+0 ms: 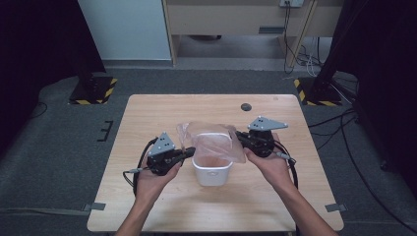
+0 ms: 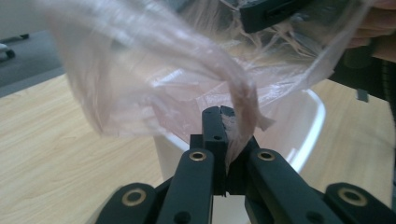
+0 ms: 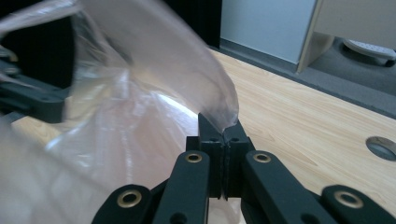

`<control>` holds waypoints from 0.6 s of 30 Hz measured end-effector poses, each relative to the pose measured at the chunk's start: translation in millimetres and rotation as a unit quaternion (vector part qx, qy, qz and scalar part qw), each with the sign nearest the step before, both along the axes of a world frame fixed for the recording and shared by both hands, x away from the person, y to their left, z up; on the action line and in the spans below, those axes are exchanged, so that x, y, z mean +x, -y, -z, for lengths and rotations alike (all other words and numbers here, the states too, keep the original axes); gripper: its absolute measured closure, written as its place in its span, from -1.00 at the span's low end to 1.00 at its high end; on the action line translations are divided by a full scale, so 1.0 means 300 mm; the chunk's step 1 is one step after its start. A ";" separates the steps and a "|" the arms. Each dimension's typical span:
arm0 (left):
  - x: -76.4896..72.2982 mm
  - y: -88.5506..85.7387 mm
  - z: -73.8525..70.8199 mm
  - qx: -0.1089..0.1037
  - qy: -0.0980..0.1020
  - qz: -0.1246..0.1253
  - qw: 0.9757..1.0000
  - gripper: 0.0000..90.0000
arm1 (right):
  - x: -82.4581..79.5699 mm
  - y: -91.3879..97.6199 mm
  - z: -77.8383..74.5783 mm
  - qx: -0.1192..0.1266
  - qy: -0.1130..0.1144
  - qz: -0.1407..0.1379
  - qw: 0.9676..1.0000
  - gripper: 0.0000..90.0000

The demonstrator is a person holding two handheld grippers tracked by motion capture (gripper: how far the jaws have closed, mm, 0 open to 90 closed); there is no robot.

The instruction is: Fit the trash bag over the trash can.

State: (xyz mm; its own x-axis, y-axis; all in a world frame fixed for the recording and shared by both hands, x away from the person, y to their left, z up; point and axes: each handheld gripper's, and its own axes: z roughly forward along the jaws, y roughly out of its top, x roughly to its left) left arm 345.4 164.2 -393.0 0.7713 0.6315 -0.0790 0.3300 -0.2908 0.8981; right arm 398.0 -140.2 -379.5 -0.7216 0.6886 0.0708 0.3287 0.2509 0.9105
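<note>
A white plastic bin (image 1: 212, 174) stands in the middle of the wooden table (image 1: 162, 113), lined with a thin clear pinkish bag (image 1: 211, 140). My left gripper (image 1: 192, 150) is at the bin's left side, shut on the bag's edge. In the left gripper view the film (image 2: 154, 70) is pinched between the jaws of that gripper (image 2: 227, 121) above the bin's rim (image 2: 315, 121). My right gripper (image 1: 238, 135) is at the bin's far right corner, also shut on the bag. The right gripper view shows a fold of the bag (image 3: 140, 93) clamped at its tips (image 3: 224, 133).
A round dark hole (image 1: 246, 106) lies in the tabletop behind the bin, to the right of the jaws in the right gripper view (image 3: 383, 147). Two stand bases with hazard stripes (image 1: 93, 91) sit on the floor beyond the table's far corners. Cables trail from both grippers.
</note>
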 end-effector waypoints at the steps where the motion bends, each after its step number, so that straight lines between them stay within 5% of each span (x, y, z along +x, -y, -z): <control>1: -0.005 -0.004 0.001 0.001 -0.004 0.001 1.000 1.00 | 0.004 0.005 0.005 0.000 -0.001 0.002 1.000 1.00; 8: -0.030 -0.042 0.006 0.000 -0.015 0.018 1.000 1.00 | 0.029 0.026 0.036 -0.009 -0.013 0.016 1.000 1.00; 18: -0.063 -0.055 0.036 0.027 -0.029 0.044 0.998 1.00 | 0.059 0.039 0.057 -0.021 -0.020 0.026 0.999 1.00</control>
State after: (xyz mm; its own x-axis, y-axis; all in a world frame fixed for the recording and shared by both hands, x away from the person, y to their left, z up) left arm 326.6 180.7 -403.7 0.8195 0.5657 -0.0919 0.3514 -0.3694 0.8603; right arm 415.8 -152.0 -396.7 -0.6812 0.7288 0.0694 0.3787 0.2696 0.8854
